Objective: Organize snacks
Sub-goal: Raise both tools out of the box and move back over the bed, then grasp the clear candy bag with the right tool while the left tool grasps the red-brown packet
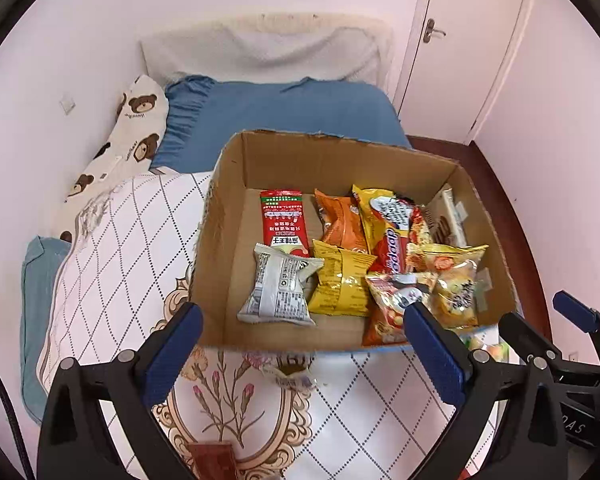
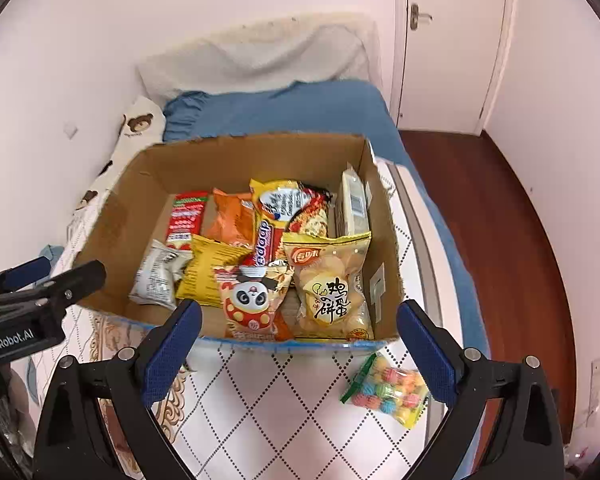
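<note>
Snacks fill the cardboard box [image 2: 140, 184] on the bed [image 2: 284, 392]; both hand-held grippers, left [image 1: 304, 344] and right [image 2: 300, 340], gape wide and empty; next, I judge, grasping the candy bag [image 2: 386, 394] near the box's right corner.

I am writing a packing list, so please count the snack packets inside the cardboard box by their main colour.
Red: 2, long red packet, dopope bar
Orange: 2, orange bag, panda packet
Yellow: 3, noodle bag, plain yellow packet, egg biscuit bag
White or grey: 2, grey packet, white packet
Total: 9
</note>
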A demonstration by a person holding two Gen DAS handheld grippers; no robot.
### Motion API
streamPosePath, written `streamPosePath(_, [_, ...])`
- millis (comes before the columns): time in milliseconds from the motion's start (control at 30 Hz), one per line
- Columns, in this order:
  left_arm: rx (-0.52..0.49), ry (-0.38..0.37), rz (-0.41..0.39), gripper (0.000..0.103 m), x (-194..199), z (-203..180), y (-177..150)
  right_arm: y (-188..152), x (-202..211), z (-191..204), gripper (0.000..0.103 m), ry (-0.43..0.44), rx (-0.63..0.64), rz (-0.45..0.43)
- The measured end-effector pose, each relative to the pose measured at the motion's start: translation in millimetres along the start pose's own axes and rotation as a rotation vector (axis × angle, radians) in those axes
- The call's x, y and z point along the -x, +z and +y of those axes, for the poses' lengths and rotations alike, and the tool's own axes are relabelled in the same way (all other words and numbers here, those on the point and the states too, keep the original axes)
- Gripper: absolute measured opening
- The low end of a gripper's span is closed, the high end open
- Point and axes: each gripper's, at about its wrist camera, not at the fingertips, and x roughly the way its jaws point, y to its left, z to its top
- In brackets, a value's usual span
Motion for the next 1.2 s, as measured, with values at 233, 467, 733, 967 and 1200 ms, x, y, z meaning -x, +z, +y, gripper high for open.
streamPosePath(233, [-0.004,-0.021,-0.066,0.103,43,-8,-17,-15,47,6,0.1,0.005,0.03,-0.072])
streamPosePath(467, [0.011,-0.027,-0.091,0.103,74,-12,-34,-24,88,5,0.1,0.047,0.01,-0.128])
streamPosePath(733, [0.015,0.024,0.04,0.103,32,-21,-70,-59,53,-50,0.1,0.081,-0.143,-0.001])
streamPosePath(967, [0.035,0.073,0.226,0.103,-38,-29,-108,-92,-52,-122,0.1,0.094,-0.306,0.183])
streamPosePath(1200, [0.013,0.123,0.286,0.103,-67,-39,-123,-91,-128,-158,0.091,0.091,-0.295,0.276])
